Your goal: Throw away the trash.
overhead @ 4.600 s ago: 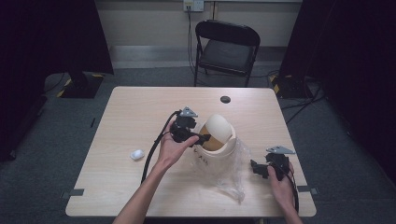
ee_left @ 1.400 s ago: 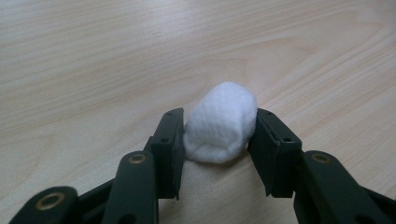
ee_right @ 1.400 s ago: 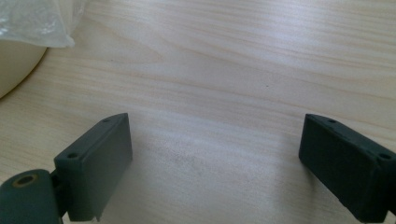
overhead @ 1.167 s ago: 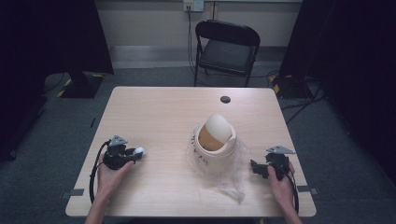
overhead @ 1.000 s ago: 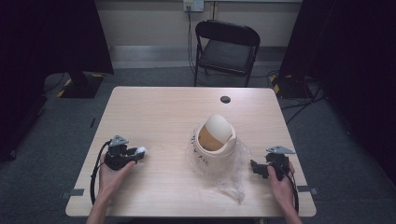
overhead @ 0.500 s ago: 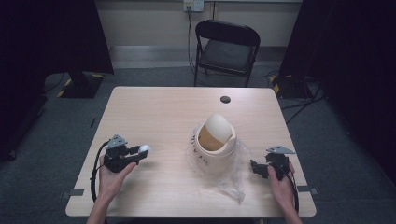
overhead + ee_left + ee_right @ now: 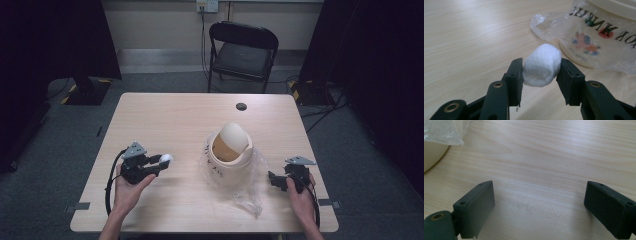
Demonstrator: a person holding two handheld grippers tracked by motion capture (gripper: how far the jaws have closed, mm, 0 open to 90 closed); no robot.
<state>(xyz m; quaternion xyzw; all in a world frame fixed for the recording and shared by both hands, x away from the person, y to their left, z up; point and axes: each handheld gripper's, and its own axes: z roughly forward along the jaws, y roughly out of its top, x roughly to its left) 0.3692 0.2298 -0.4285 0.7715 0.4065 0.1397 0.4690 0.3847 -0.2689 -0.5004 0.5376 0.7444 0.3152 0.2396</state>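
A white cotton ball (image 7: pixel 542 65) sits pinched between the two black jaws of my left gripper (image 7: pixel 541 75), which is shut on it and held a little above the table. From above, the left gripper (image 7: pixel 161 163) and the cotton ball (image 7: pixel 165 159) are at the table's left, pointing right toward a cream swing-lid bin (image 7: pixel 230 150) lined with a clear plastic bag (image 7: pixel 245 187). My right gripper (image 7: pixel 273 180) rests at the table's right near the bag, and its jaws (image 7: pixel 539 207) stand wide open over bare wood.
A small black disc (image 7: pixel 241 106) lies near the table's far edge. A black folding chair (image 7: pixel 242 52) stands behind the table. The bin's printed side and bag (image 7: pixel 599 32) lie close ahead of the left gripper. Cables trail from both grippers.
My left gripper has lifted off the table with the cotton ball and moved right, toward the bin. The right gripper has stayed where it was.
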